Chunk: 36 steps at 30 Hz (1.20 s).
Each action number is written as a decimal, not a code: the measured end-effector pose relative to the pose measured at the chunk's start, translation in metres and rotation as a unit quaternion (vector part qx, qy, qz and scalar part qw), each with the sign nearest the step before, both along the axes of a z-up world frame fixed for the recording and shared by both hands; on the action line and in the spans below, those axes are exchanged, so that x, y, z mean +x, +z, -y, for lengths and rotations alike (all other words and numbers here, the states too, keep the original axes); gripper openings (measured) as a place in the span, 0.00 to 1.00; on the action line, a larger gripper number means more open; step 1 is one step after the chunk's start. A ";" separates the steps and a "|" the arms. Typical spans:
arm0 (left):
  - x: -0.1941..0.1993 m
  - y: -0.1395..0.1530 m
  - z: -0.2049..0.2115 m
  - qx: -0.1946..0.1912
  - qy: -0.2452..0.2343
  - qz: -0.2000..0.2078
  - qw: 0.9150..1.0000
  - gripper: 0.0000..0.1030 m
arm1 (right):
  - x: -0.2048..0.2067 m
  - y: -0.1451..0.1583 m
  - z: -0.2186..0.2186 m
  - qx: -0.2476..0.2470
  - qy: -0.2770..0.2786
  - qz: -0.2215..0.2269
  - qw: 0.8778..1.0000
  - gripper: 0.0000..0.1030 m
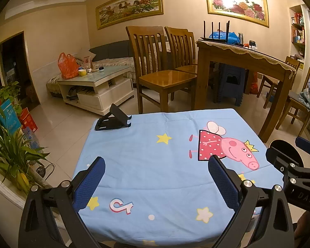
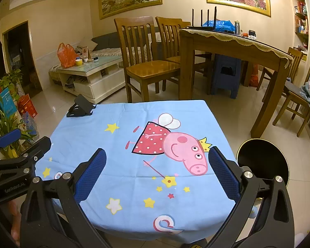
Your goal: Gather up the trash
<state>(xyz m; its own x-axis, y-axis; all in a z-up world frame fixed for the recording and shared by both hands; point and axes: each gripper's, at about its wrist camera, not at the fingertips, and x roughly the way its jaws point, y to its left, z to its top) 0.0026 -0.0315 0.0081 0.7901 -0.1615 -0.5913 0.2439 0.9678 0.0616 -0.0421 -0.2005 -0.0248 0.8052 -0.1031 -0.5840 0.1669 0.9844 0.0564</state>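
A small table under a blue cartoon-pig cloth (image 1: pixel 144 155) (image 2: pixel 124 144) lies in front of both grippers. No trash shows on it. A round black bin (image 2: pixel 262 161) stands on the floor at the table's right; its rim shows in the left wrist view (image 1: pixel 287 150). My left gripper (image 1: pixel 155 177) is open and empty above the near part of the cloth. My right gripper (image 2: pixel 157 171) is open and empty above the cloth's near right part. Each gripper shows at the edge of the other's view, the right (image 1: pixel 295 171) and the left (image 2: pixel 18 161).
A black folding phone stand (image 1: pixel 112 119) (image 2: pixel 80 108) sits at the table's far left corner. Wooden chairs (image 1: pixel 163 70), a dining table (image 1: pixel 246 62) and a white coffee table (image 1: pixel 95 82) stand beyond. Potted plants (image 1: pixel 12 153) and boxes line the left side.
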 end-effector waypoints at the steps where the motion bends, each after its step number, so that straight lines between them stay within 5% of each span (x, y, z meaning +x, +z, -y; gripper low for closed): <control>1: 0.000 0.000 0.000 -0.001 0.000 0.000 1.000 0.94 | 0.000 0.000 -0.001 0.000 0.000 0.000 1.000 0.95; 36: -0.002 -0.014 -0.013 -0.016 -0.005 -0.019 1.000 0.94 | 0.002 -0.006 -0.009 -0.002 0.011 -0.008 1.000 0.95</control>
<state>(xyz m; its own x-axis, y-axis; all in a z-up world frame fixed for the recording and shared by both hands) 0.0010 -0.0181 -0.0059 0.7654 -0.1884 -0.6154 0.2550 0.9667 0.0211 -0.0397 -0.1920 -0.0311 0.7981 -0.0878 -0.5961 0.1466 0.9879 0.0509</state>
